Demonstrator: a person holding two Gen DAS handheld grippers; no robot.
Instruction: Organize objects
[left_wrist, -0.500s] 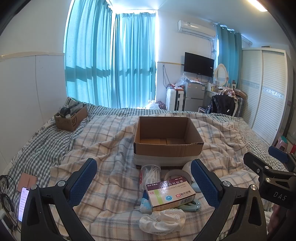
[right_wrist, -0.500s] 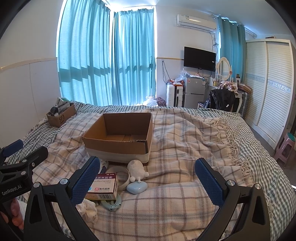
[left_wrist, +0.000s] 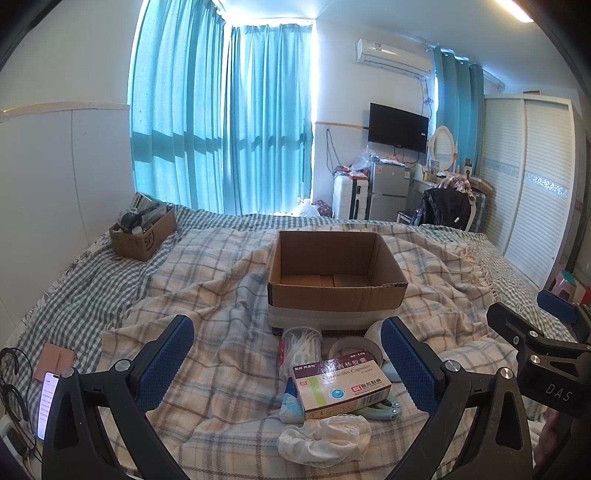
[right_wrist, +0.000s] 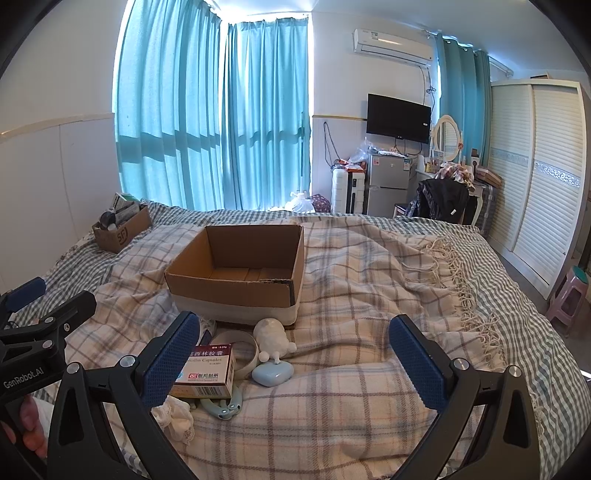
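We hover both tongs, left (left_wrist: 288, 363) & right (right_wrist: 291, 360), wide & empty, over clutter at frame bottom; next, probably medicine box (left_wrist: 341, 384) into cardboard box (left_wrist: 336, 291).

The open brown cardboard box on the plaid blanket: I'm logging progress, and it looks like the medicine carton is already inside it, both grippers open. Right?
Not quite. The open brown cardboard box is empty; the white and maroon medicine carton lies on the plaid blanket in front of it, as the left wrist view shows. The left gripper and right gripper are open.
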